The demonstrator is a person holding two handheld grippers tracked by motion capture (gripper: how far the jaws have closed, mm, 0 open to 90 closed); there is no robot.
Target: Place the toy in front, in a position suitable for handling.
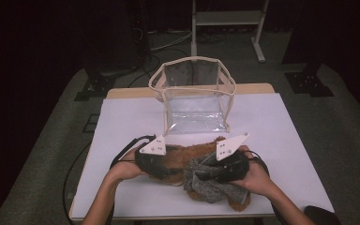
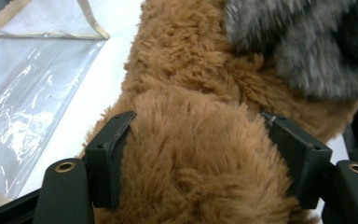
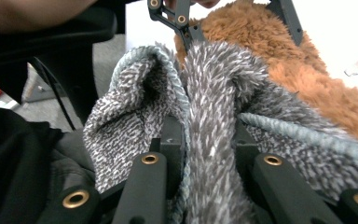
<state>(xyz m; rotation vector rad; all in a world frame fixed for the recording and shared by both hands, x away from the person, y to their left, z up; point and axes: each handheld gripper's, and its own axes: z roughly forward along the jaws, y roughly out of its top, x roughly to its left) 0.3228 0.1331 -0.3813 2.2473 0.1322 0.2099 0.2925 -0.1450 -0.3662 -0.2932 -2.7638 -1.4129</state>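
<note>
**Both Grippers Engaged on Fabric; Pouch Lies Straight Ahead**

High view: the left gripper (image 1: pixel 161 161) and right gripper (image 1: pixel 215 171) sit side by side at the near edge of the white table (image 1: pixel 122 122). The clear plastic pouch with beige trim (image 1: pixel 194 96) stands open just beyond them.

Left gripper view: the jaws are clamped on a fold of the brown fluffy plush fabric (image 2: pixel 191 154); the pouch lies to the upper left.

Right gripper view: the jaws are pinched onto the grey knitted fuzzy cloth (image 3: pixel 209 135), which overlaps the brown plush.

one brown fuzzy sock (image 1: pixel 187 157), one grey fuzzy sock (image 1: pixel 205 187) — one clear bag (image 1: pixel 194 93)
</note>
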